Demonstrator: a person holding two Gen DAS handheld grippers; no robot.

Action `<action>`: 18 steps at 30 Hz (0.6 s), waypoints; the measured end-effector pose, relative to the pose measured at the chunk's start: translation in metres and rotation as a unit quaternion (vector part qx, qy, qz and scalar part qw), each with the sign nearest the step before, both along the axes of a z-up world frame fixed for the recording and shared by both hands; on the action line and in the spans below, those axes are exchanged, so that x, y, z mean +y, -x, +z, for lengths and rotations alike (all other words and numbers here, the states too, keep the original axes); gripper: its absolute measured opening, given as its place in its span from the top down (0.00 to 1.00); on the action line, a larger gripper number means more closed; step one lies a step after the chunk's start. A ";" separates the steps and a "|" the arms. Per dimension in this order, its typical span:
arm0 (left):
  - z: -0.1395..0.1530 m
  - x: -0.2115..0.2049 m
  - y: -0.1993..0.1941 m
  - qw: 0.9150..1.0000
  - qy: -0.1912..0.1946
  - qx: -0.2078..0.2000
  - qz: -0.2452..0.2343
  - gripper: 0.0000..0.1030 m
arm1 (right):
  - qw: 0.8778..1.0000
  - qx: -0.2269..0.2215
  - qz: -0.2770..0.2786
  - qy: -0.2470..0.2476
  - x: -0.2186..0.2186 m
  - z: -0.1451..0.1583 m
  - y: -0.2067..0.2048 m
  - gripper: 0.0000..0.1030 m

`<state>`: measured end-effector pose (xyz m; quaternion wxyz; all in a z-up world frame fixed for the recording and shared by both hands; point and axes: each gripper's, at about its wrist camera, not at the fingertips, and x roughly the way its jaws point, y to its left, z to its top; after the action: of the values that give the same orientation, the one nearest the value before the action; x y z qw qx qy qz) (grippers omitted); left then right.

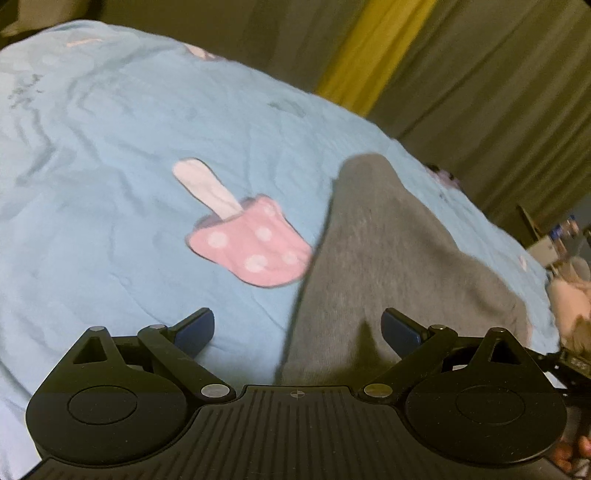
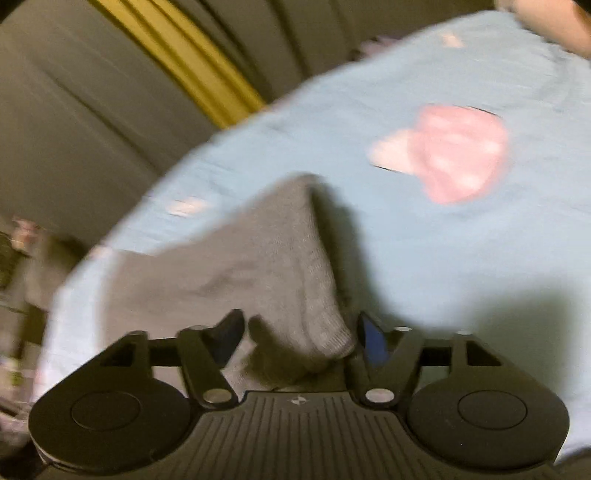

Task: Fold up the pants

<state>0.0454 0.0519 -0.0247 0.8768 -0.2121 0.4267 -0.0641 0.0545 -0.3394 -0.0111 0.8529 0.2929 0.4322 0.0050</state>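
Note:
The grey pants lie on a light blue bedspread with a pink mushroom print. In the left wrist view my left gripper is open and empty, its jaws wide apart just above the near edge of the pants. In the blurred right wrist view the pants run up between the fingers of my right gripper. Its jaws are apart with a grey hem between them, not clamped on it.
Olive and yellow curtains hang behind the bed. Cluttered items stand off the bed's right edge. The bedspread and a blurred pink print fill the right wrist view; a person's arm shows at the top right.

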 end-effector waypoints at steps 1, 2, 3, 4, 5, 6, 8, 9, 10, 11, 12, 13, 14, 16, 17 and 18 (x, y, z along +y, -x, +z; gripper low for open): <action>-0.001 -0.002 -0.002 1.000 0.004 0.001 -0.009 0.03 | 1.000 -0.006 0.004 -0.023 -0.008 -0.004 0.002 0.11; -0.002 -0.004 -0.004 1.000 0.007 0.002 -0.018 0.03 | 0.999 -0.013 0.006 -0.045 -0.013 -0.005 0.002 0.07; -0.003 -0.006 -0.007 1.000 0.008 0.003 -0.026 0.03 | 0.998 -0.016 0.007 -0.055 -0.017 -0.006 0.001 0.06; -0.005 -0.009 -0.011 0.999 0.006 0.005 -0.034 0.03 | 0.998 -0.017 0.010 -0.056 -0.020 -0.008 -0.002 0.06; -0.006 -0.013 -0.014 0.999 0.001 0.006 -0.043 0.03 | 0.998 -0.016 0.017 -0.059 -0.020 -0.010 -0.004 0.06; -0.007 -0.017 -0.017 0.999 -0.007 0.008 -0.052 0.03 | 0.997 -0.010 0.025 -0.070 -0.021 -0.016 -0.006 0.06; -0.009 -0.023 -0.023 0.997 -0.012 0.007 -0.070 0.03 | 0.993 0.009 0.044 -0.111 -0.017 -0.029 -0.010 0.06; -0.011 -0.025 -0.025 0.997 -0.010 0.007 -0.079 0.03 | 0.991 0.024 0.053 -0.124 -0.014 -0.037 -0.015 0.04; -0.012 -0.027 -0.029 0.996 -0.008 0.009 -0.087 0.03 | 0.991 0.025 0.056 -0.119 -0.010 -0.043 -0.015 0.04; -0.015 -0.028 -0.033 0.995 -0.003 0.012 -0.095 0.03 | 0.992 0.014 0.062 -0.110 -0.007 -0.042 -0.016 0.04; -0.017 -0.029 -0.037 0.995 0.004 0.016 -0.103 0.03 | 0.993 0.010 0.071 -0.099 -0.003 -0.040 -0.018 0.04; -0.019 -0.030 -0.042 0.993 0.012 0.022 -0.111 0.03 | 0.993 0.011 0.077 -0.089 0.002 -0.037 -0.020 0.04; -0.022 -0.030 -0.048 0.992 0.027 0.031 -0.120 0.03 | 0.993 0.007 0.083 -0.083 0.005 -0.036 -0.023 0.04; -0.030 -0.031 -0.061 0.988 0.061 0.055 -0.130 0.03 | 0.993 0.000 0.096 -0.068 0.011 -0.036 -0.026 0.05; -0.033 -0.031 -0.067 0.986 0.076 0.065 -0.136 0.03 | 0.993 -0.006 0.100 -0.058 0.014 -0.035 -0.026 0.13; -0.036 -0.033 -0.073 0.984 0.081 0.070 -0.141 0.03 | 0.993 -0.012 0.105 -0.044 0.017 -0.034 -0.026 0.19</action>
<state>0.1185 0.0188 -0.0606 0.8066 -0.2242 0.5063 -0.2069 0.0809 -0.3223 -0.0446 0.8390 0.2828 0.4499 0.1171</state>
